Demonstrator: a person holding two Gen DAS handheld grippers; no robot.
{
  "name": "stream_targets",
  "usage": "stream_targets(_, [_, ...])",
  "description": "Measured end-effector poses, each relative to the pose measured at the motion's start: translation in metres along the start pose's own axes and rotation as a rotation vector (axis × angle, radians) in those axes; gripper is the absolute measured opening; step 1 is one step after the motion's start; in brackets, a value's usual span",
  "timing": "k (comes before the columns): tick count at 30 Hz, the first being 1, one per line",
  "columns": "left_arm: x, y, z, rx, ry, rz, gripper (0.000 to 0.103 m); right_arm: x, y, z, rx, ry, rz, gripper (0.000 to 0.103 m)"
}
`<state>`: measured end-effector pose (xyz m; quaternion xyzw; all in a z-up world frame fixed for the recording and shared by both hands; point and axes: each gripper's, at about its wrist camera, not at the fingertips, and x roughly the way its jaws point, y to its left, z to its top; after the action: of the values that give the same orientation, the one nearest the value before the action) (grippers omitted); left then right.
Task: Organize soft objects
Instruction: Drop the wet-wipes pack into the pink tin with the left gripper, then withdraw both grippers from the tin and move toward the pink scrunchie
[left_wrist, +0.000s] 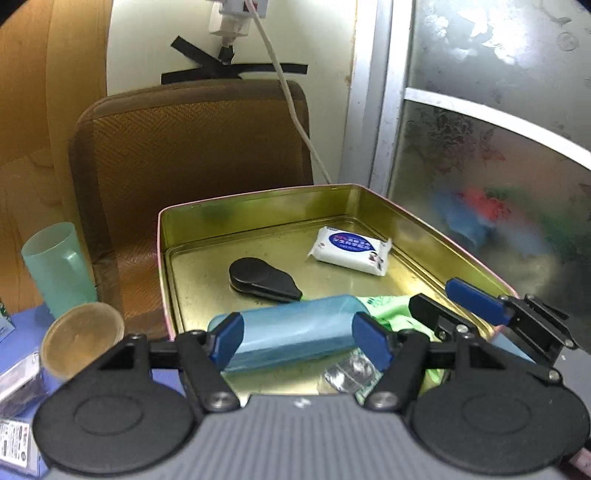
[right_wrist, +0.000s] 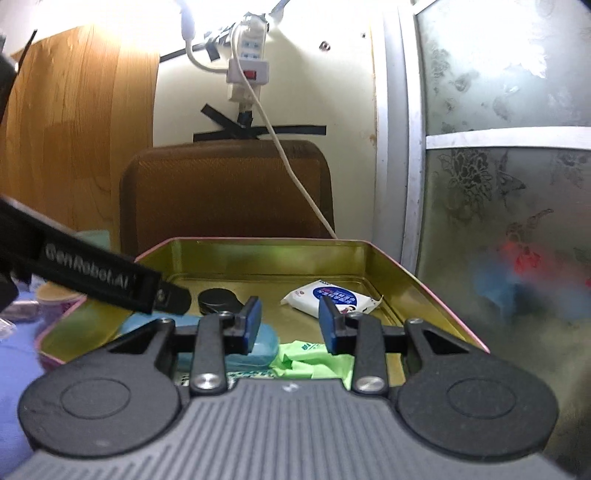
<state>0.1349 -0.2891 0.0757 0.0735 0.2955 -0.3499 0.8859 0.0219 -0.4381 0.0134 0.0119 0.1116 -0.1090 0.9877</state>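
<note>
A gold metal tin (left_wrist: 258, 206) holds a white tissue pack (left_wrist: 351, 251), a black oval case (left_wrist: 262, 277), a light blue roll of bags (left_wrist: 295, 328), a crumpled green bag (left_wrist: 391, 314) and a foil blister pack (left_wrist: 351, 373). My left gripper (left_wrist: 297, 341) is open with its pads on either side of the blue roll. My right gripper (right_wrist: 291, 325) is open above the green bag (right_wrist: 314, 358) at the tin's near edge; it also shows in the left wrist view (left_wrist: 454, 299). The tin (right_wrist: 258, 254), tissue pack (right_wrist: 328, 295) and blue roll (right_wrist: 262, 343) show in the right wrist view.
A green plastic cup (left_wrist: 55, 269) and a round brown lid (left_wrist: 81, 332) stand left of the tin on a blue cloth (left_wrist: 22, 332). A brown chair back (left_wrist: 192, 155) is behind the tin. A frosted glass door (left_wrist: 498, 147) is at the right. A white cable (left_wrist: 291, 107) hangs down.
</note>
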Motion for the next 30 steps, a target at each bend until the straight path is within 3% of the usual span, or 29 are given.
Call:
stream_targets(7, [-0.038, 0.002, -0.019, 0.04, -0.003, 0.05, 0.067, -0.036, 0.014, -0.005, 0.046, -0.009, -0.024, 0.037])
stream_targets(13, [-0.073, 0.006, -0.047, 0.055, -0.007, 0.075, 0.07, -0.066, 0.022, -0.012, 0.175, 0.001, 0.0, 0.037])
stream_targets(20, [-0.099, 0.011, -0.072, 0.028, 0.001, 0.076, 0.07, -0.089, 0.039, -0.018, 0.22, 0.024, 0.019, 0.037])
stream_targets(30, [-0.122, 0.014, -0.104, -0.002, 0.01, 0.117, 0.074, -0.124, 0.057, -0.015, 0.251, -0.015, 0.075, 0.039])
